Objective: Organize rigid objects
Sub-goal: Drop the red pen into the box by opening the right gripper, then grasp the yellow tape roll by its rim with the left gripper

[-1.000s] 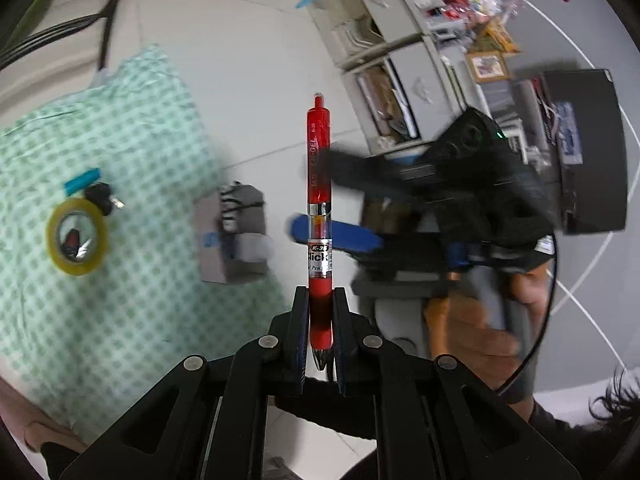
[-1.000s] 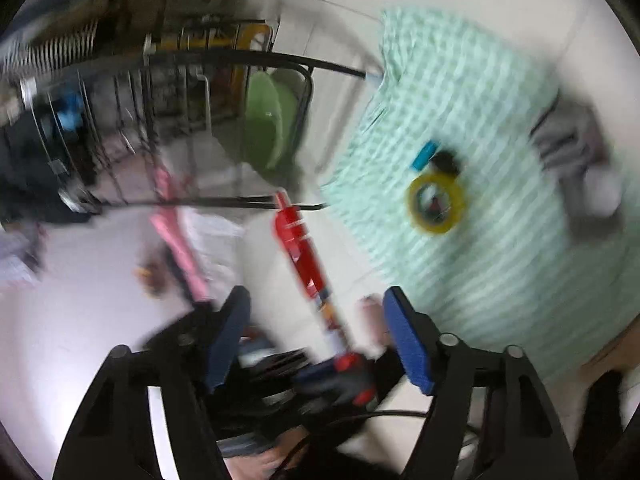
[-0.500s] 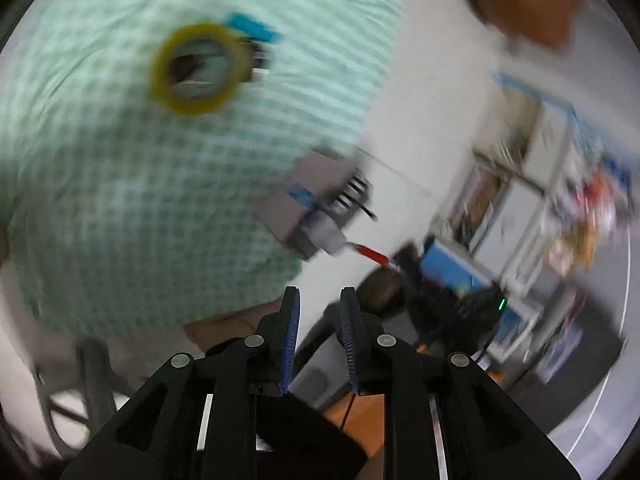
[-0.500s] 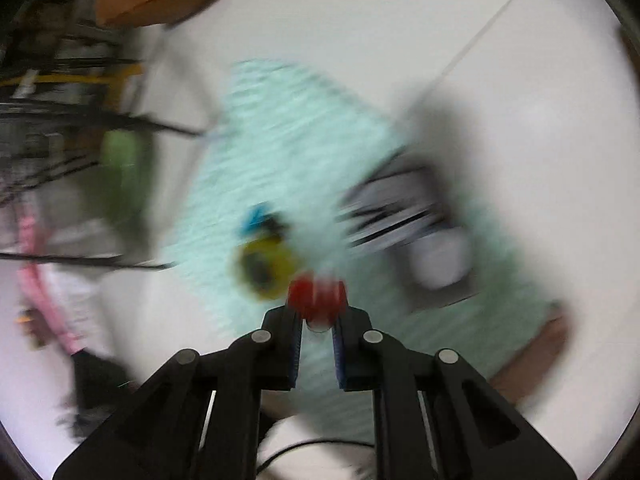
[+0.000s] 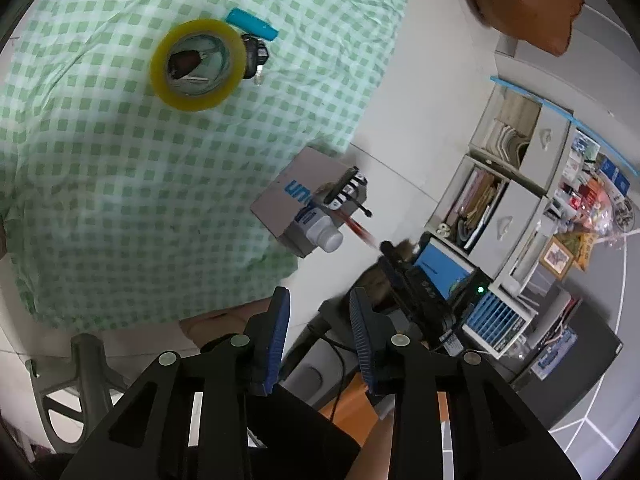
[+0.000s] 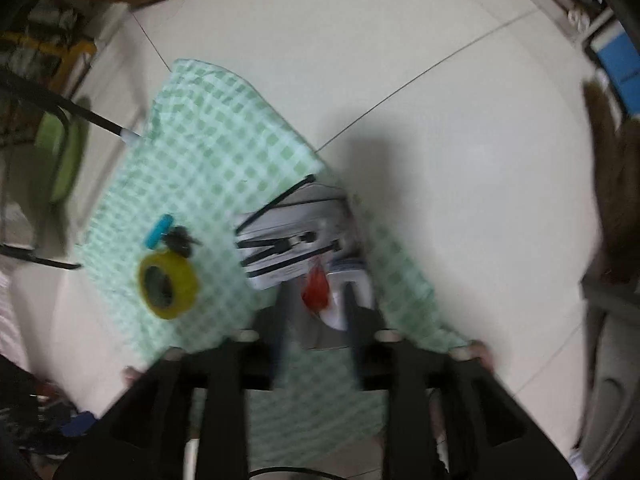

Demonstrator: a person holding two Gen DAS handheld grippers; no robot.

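The left gripper (image 5: 318,330) hangs above the near edge of the green checked cloth (image 5: 100,152), its 2 blue-padded fingers (image 5: 276,332) spread apart with nothing between them. At 12 o'clock from those fingers sits a grey cardboard box (image 5: 296,196) at the cloth's right edge, holding a white bottle (image 5: 320,232) and black cable ties (image 5: 346,190). The red pen (image 5: 358,229) slants out of the box toward 4 o'clock, where the right gripper (image 5: 390,258) meets its outer end.

In the blurred right wrist view, the right gripper (image 6: 316,312) has its 2 fingers parted; the red pen (image 6: 316,290) shows between them, pointing into the box (image 6: 296,248), and whether they touch it cannot be told.

A yellow tape roll (image 5: 198,65) lies on the cloth at 10 o'clock from the box, with a dark red object inside it, a black key fob (image 5: 254,54) touching its rim, and a teal stick (image 5: 252,29) just beyond.
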